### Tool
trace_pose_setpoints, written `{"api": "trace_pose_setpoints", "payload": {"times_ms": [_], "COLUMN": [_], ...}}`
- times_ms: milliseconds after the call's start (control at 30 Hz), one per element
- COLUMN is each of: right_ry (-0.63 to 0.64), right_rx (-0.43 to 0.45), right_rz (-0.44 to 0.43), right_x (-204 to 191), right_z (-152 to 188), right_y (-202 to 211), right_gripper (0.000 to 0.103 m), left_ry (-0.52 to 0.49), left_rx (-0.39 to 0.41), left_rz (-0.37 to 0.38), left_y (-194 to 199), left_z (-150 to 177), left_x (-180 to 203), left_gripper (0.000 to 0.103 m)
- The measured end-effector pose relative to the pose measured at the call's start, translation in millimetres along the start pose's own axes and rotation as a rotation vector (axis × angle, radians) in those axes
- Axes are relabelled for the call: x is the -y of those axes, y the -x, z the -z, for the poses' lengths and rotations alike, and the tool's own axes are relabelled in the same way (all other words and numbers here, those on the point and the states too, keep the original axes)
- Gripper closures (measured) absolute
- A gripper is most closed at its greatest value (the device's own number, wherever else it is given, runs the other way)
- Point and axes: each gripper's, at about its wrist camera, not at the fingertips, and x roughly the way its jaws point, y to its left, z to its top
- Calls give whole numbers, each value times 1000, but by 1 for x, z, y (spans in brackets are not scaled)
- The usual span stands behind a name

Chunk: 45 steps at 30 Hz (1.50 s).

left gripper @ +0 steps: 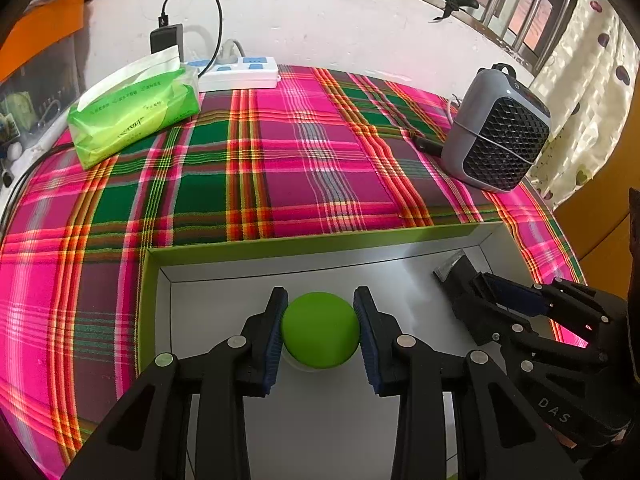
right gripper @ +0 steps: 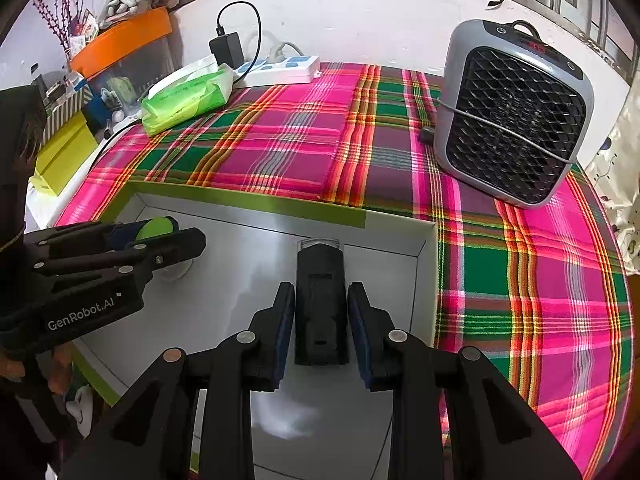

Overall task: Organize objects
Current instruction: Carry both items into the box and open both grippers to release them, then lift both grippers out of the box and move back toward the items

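A shallow box point(left gripper: 280, 246) with green outer walls and a white inside lies on the plaid cloth; it also shows in the right wrist view point(right gripper: 400, 220). My left gripper point(left gripper: 320, 330) is shut on a green ball point(left gripper: 320, 330) just above the box floor; from the right wrist view the ball point(right gripper: 156, 227) shows between its fingers. My right gripper point(right gripper: 320, 330) has its jaws around a black rectangular device point(right gripper: 320, 304) with a clear front end, lying on the box floor at the right; narrow gaps show on both sides. The device point(left gripper: 460, 276) also shows in the left wrist view.
A grey fan heater point(right gripper: 516, 116) stands on the cloth at the back right. A green tissue pack point(left gripper: 132, 116) and a white power strip point(left gripper: 240, 72) with a black charger lie at the back left. Yellow boxes point(right gripper: 64, 152) and clutter sit beyond the table's left edge.
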Motion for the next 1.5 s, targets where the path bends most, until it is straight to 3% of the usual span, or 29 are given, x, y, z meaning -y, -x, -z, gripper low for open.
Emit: {"api": "trace_pose_setpoints", "payload": {"times_ms": [200,267,633,1200,1500], "right_ry": [-3,-3,-13,-18,-24], "right_rx": [8,15,75,173,220], "right_rz": [-1,1,-14,3,46], "right_x": [0,-1,-7,-27,-34], "right_z": [-1,-1,3,46,71], "right_y": [1,3,26,87,115], "right_gripper": [73,65,58,55,55], "left_ry": [4,4,14,-2,-43], "left_rx": [0,-1,26,191,261], "left_rz": [0,0,2,-128,-144], "left_y": [0,0,22,108,141], "left_z": [0,0,11,60,83], "left_x": [-1,-1,-2,5,18], "left_gripper": [62,60,56,56,56]}}
